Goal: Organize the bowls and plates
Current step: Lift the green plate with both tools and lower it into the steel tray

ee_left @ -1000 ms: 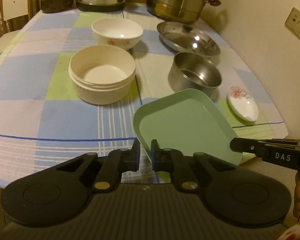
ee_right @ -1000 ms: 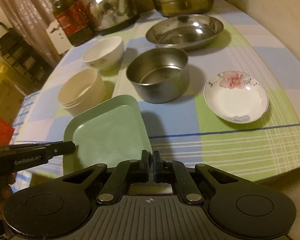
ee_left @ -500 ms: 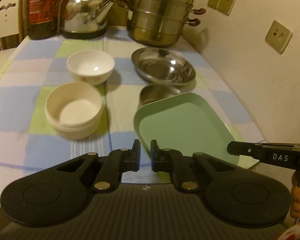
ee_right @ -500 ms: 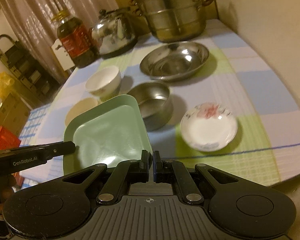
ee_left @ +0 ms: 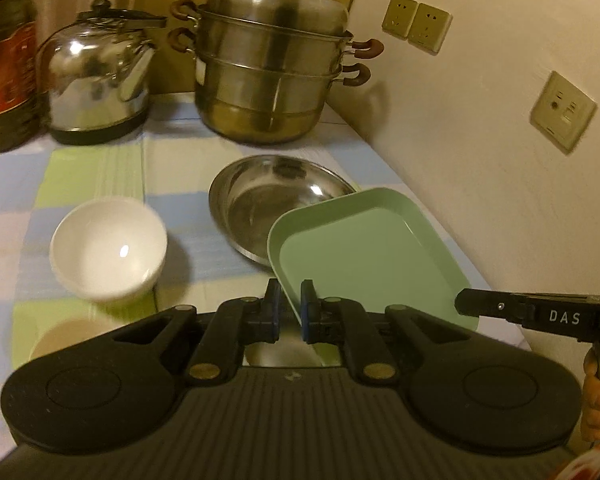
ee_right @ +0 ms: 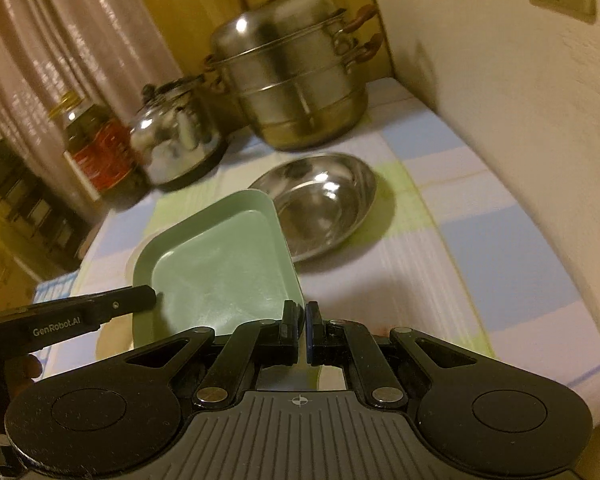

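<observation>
A pale green square plate (ee_left: 364, 256) (ee_right: 220, 272) hangs in the air above the checked tablecloth, carried by both grippers. My left gripper (ee_left: 291, 300) is shut on its near left corner, and shows in the right wrist view as a black finger (ee_right: 148, 296) at the plate's left edge. My right gripper (ee_right: 302, 316) is shut on the near right corner, its finger (ee_left: 466, 305) showing at the plate's right edge. Just beyond the plate lies a shallow steel dish (ee_left: 260, 200) (ee_right: 324, 204), its near rim covered by the plate. A white bowl (ee_left: 108, 248) stands to the left.
A stacked steel steamer pot (ee_left: 268, 80) (ee_right: 296, 76), a kettle (ee_left: 96, 80) (ee_right: 176, 136) and an oil bottle (ee_left: 4, 72) (ee_right: 96, 148) line the back of the table. A cream tub (ee_left: 60, 340) peeks out low left. The wall (ee_left: 480, 140) with sockets runs along the right.
Both grippers have lifted the green plate and carried it toward the back of the table. The deep steel bowl and the flowered saucer have dropped out of sight; the steamer pot looms larger.
</observation>
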Available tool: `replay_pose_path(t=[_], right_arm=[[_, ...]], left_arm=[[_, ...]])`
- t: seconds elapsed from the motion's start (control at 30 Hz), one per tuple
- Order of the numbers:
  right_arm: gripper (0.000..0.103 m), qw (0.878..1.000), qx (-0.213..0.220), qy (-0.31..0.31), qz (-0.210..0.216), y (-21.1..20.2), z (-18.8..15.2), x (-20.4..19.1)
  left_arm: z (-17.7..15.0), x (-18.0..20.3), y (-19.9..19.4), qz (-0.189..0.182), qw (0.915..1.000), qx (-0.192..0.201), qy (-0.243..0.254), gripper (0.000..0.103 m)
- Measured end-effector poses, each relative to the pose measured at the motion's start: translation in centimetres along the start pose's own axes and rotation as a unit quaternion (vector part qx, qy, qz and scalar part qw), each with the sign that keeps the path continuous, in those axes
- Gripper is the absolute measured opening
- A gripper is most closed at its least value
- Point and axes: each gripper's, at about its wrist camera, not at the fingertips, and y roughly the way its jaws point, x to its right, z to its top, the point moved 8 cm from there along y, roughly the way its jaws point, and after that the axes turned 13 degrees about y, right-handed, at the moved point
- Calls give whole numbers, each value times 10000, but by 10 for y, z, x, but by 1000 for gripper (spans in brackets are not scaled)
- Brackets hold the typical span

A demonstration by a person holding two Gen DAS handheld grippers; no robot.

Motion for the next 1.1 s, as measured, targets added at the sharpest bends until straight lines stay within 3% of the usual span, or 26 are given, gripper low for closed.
replay_pose_path(t=[0.4, 0.67, 1.1], right_arm=[[4, 9981, 18, 390, -468, 88, 54, 10], [4, 9961, -148, 514, -701, 140, 68, 20], [4, 9924, -374, 559, -1029, 183, 73, 36]], left_arm=[[57, -43, 98, -167, 9994, -257, 157, 7], [61, -69, 156, -190, 9978, -632, -14, 7], [53, -77, 203, -215, 9945, -1029, -35, 7]])
